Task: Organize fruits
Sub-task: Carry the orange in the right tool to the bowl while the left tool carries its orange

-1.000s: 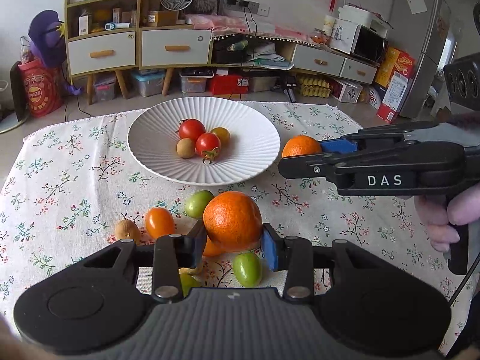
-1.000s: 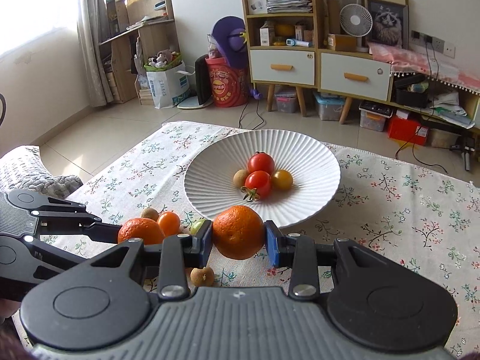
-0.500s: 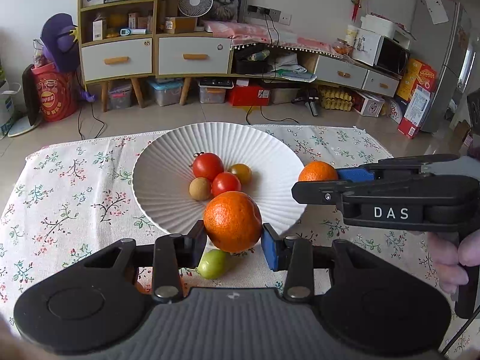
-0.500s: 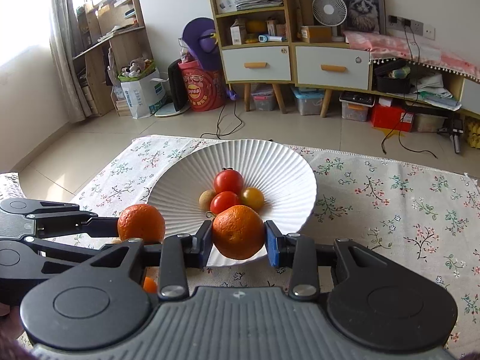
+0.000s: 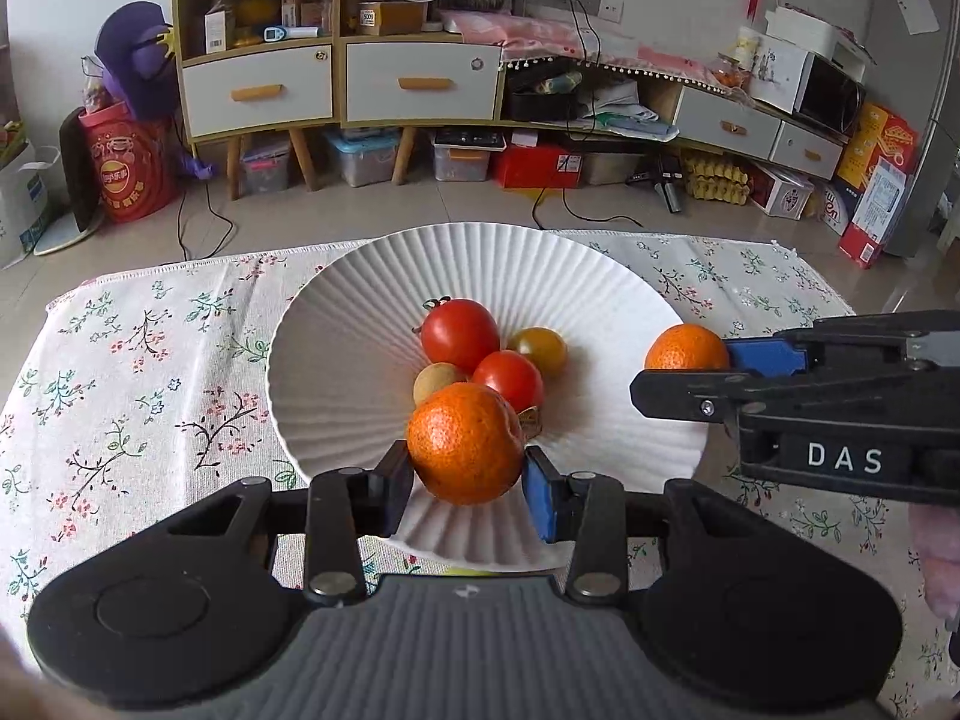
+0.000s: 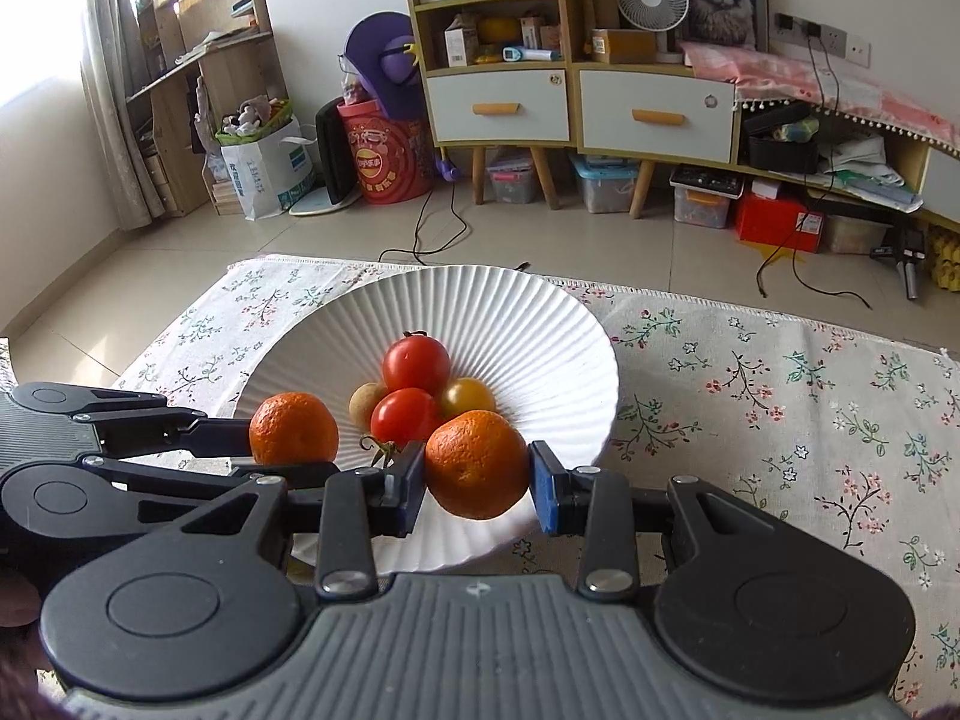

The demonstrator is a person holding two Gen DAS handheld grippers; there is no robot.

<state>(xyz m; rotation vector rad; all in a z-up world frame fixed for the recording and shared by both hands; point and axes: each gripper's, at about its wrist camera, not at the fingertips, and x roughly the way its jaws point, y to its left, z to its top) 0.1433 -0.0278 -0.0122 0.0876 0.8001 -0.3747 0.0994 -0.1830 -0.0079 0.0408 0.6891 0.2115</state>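
Observation:
A white ribbed plate [image 5: 360,324] [image 6: 540,324] holds two red tomatoes [image 5: 459,333], a yellow tomato [image 5: 543,348] and a small tan fruit [image 5: 433,379]. My left gripper [image 5: 467,477] is shut on an orange [image 5: 463,441] over the plate's near rim. My right gripper [image 6: 477,492] is shut on another orange [image 6: 477,462] above the plate's near edge. Each gripper shows in the other's view: the right one [image 5: 684,369] with its orange [image 5: 687,348] at the plate's right, the left one [image 6: 294,447] with its orange [image 6: 293,427] at the plate's left.
The plate sits on a floral tablecloth [image 5: 138,360] [image 6: 780,390]. Beyond the table's far edge is a tiled floor with cabinets, boxes and cables. A green fruit barely shows under the plate's near rim [image 5: 474,571].
Both grippers moved forward with their oranges, from over the loose fruits on the cloth to above the plate's near rim. The loose fruits have dropped out of view.

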